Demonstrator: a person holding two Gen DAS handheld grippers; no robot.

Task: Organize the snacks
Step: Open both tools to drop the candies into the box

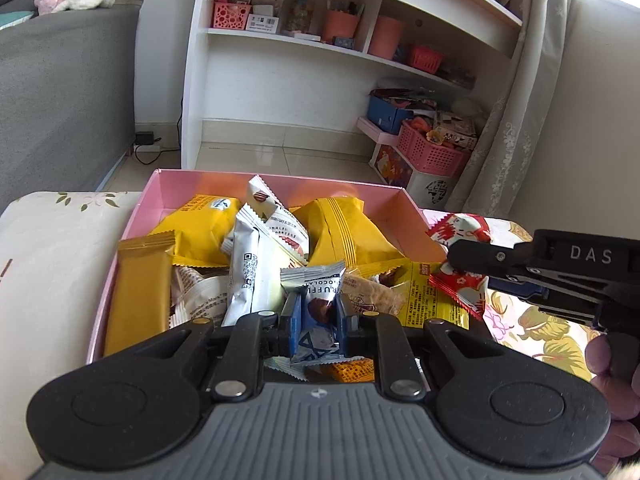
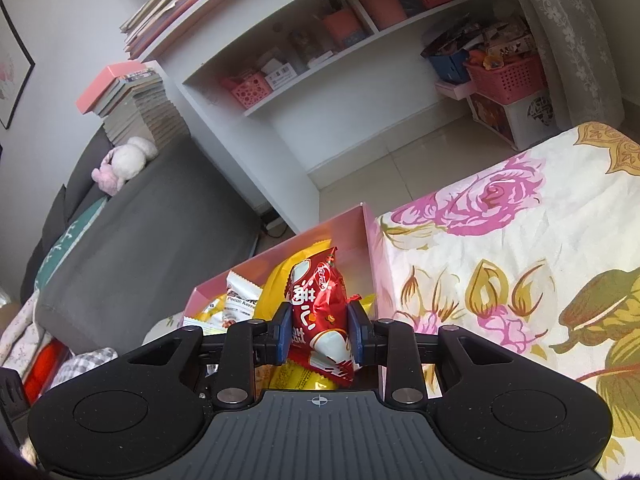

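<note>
A pink box (image 1: 280, 184) on the table holds several wrapped snacks: yellow packets (image 1: 348, 232), a gold bar (image 1: 138, 288) and white packets (image 1: 252, 272). My left gripper (image 1: 318, 318) is shut on a silver-blue truffle chocolate packet (image 1: 320, 300) over the box's near side. My right gripper (image 2: 320, 330) is shut on a red-and-white snack packet (image 2: 318, 308) and holds it above the box's right edge (image 2: 366, 240). The right gripper with that packet (image 1: 460, 256) also shows at the right of the left wrist view.
The table has a floral cloth (image 2: 500, 260). A white shelf unit (image 1: 320, 64) with pink bins stands beyond on the tiled floor. A grey sofa (image 1: 60, 92) with a plush toy is at the left. Pink baskets (image 1: 432, 152) and a curtain are at the right.
</note>
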